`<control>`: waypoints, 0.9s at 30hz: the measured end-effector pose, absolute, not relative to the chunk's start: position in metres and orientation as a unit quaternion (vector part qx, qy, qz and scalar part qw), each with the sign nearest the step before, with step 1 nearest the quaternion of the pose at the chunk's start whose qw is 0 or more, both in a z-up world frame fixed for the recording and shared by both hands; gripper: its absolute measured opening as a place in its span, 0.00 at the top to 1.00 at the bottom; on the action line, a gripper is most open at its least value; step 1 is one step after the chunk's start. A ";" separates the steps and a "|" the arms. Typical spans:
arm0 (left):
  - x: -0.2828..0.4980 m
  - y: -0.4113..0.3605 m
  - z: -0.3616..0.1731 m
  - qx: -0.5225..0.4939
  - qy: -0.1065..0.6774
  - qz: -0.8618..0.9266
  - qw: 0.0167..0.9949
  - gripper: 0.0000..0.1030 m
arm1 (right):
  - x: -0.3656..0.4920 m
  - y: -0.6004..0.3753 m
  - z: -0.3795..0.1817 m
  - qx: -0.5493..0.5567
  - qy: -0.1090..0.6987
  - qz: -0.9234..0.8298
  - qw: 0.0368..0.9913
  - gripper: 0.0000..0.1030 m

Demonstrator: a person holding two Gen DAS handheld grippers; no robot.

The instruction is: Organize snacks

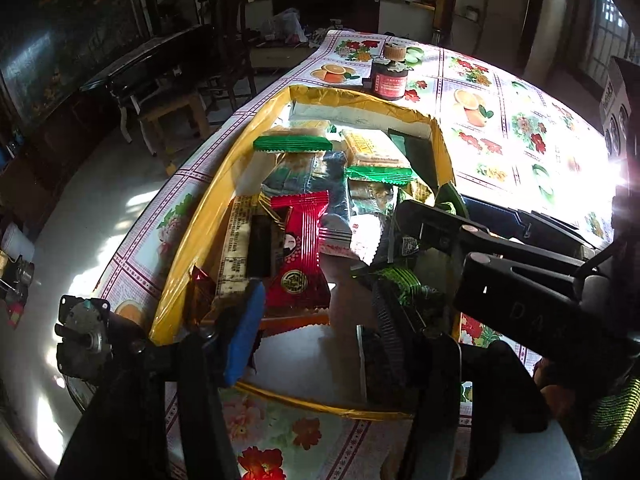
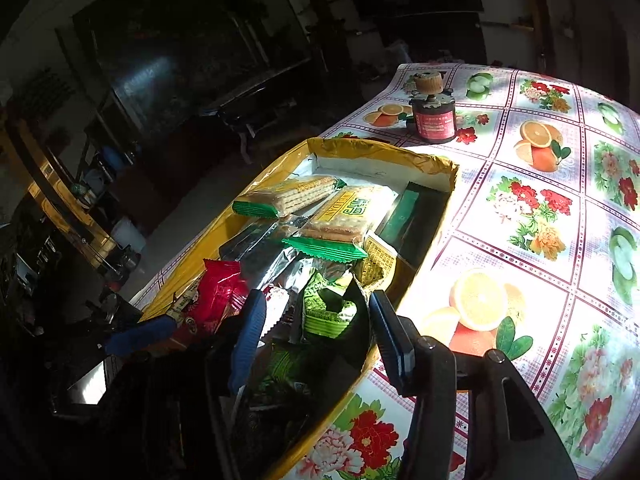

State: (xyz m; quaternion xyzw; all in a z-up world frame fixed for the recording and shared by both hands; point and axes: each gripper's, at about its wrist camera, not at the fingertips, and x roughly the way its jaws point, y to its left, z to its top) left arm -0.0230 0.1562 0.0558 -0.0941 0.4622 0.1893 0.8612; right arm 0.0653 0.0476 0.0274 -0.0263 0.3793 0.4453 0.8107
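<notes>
A shallow cardboard box with yellow tape on its rim (image 1: 188,236) (image 2: 436,160) lies on the flowered tablecloth and holds several snack packets. Among them are two green-ended biscuit packs (image 1: 294,140) (image 2: 344,220), a red packet (image 1: 298,256) (image 2: 220,284) and a green packet (image 2: 328,312). My left gripper (image 1: 316,320) is open over the near end of the box, with nothing between its fingers. My right gripper (image 2: 316,340) is open, its fingers straddling the green packet at the box's near right corner; it also shows in the left wrist view (image 1: 440,216).
A small dark jar with a red label and a tan cap (image 1: 390,76) (image 2: 434,120) stands on the table beyond the box. The table edge runs along the left of the box. Dark chairs and a wooden stool (image 1: 172,112) stand on the floor to the left.
</notes>
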 end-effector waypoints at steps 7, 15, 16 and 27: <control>-0.040 0.139 0.061 -0.078 0.458 0.182 0.866 0.32 | 0.057 0.034 0.037 -0.023 0.365 0.454 0.813 0.34; -0.064 0.112 0.070 -0.039 0.447 0.171 0.877 0.18 | 0.042 0.016 0.046 -0.040 0.341 0.486 0.804 0.29; -0.067 0.109 0.070 -0.037 0.447 0.169 0.878 0.17 | 0.038 0.013 0.047 -0.047 0.334 0.493 0.802 0.28; -0.105 0.086 0.078 -0.009 0.437 0.167 0.884 0.06 | 0.007 -0.015 0.042 -0.132 0.303 0.556 0.763 0.25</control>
